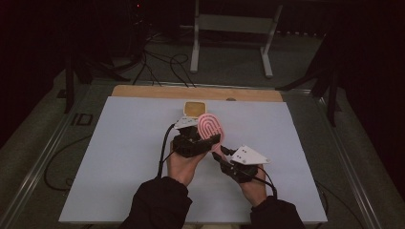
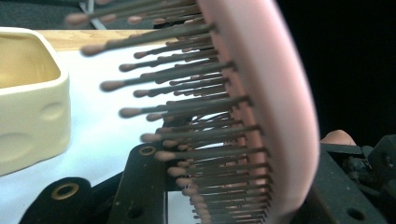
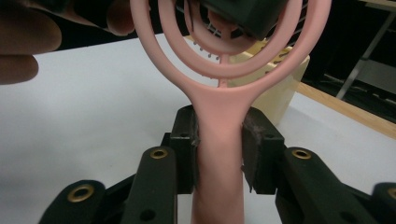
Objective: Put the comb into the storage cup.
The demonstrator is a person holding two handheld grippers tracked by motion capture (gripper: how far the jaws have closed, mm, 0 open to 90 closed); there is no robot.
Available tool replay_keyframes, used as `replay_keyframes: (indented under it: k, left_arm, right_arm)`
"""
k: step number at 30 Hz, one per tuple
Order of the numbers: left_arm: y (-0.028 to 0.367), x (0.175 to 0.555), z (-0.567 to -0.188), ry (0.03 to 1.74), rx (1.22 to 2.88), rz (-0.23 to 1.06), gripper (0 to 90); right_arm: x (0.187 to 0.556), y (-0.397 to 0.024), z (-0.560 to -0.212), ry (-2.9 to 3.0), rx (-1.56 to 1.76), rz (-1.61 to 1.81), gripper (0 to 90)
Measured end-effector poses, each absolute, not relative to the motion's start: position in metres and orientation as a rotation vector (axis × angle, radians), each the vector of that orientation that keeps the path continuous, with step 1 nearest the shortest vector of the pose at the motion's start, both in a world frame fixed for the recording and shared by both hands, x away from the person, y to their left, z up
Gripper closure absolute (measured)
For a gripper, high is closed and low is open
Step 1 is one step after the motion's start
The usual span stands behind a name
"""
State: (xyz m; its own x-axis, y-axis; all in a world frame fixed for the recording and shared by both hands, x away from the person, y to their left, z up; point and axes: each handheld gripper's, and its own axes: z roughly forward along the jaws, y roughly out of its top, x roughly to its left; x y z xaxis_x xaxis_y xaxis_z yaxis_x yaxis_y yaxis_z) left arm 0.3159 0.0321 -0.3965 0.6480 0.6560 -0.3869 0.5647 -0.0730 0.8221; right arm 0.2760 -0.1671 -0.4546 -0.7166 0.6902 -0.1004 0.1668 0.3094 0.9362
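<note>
A pink hairbrush [image 1: 210, 128] with an oval looped head is held above the white mat [image 1: 124, 157] by both grippers. My left gripper [image 1: 198, 138] is shut on the brush head; in the left gripper view the brown bristles [image 2: 187, 112] point toward one jaw and the pink back [image 2: 280, 107] faces the other. My right gripper [image 1: 220, 153] is shut on the handle; in the right gripper view both pads press the pink handle [image 3: 219, 140] just below the head. The left gripper [image 3: 247, 14] appears there as a dark block behind the loops.
A cream square container [image 1: 195, 109] stands on the mat just beyond the brush, close by the left gripper [image 2: 28, 93] and behind the brush head [image 3: 280, 84]. A wooden board [image 1: 143, 91] edges the mat's far side. Cables and a white frame lie beyond the table.
</note>
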Motion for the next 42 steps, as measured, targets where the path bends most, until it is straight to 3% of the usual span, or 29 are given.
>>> replay_keyframes:
  k: [7, 16, 17, 18, 19, 23, 42]
  left_arm:
    - [0.038, 0.317, -0.398, 1.018, 1.720, 0.114, 64.1]
    - [0.040, 0.317, -0.397, 1.012, 1.717, 0.124, 64.1]
    - [0.041, 0.318, -0.397, 1.012, 1.715, 0.127, 64.2]
    - [0.041, 0.318, -0.397, 1.012, 1.715, 0.127, 64.2]
    - [0.042, 0.318, -0.397, 1.011, 1.710, 0.128, 64.2]
    - [0.044, 0.319, -0.396, 1.011, 1.702, 0.133, 64.1]
    - [0.049, 0.325, -0.390, 0.985, 1.687, 0.155, 64.1]
  right_arm:
    - [0.280, -0.173, -0.453, 2.075, 0.789, 1.474, 44.5]
    - [0.283, -0.172, -0.455, 2.116, 0.818, 1.477, 32.4]
    - [0.283, -0.170, -0.455, 2.125, 0.816, 1.468, 25.5]
    - [0.283, -0.170, -0.455, 2.125, 0.816, 1.468, 25.5]
    - [0.283, -0.169, -0.455, 2.120, 0.835, 1.452, 16.8]
    - [0.285, -0.168, -0.455, 2.138, 0.863, 1.456, 10.3]
    - [0.287, -0.176, -0.455, 2.157, 0.871, 1.484, 8.8]
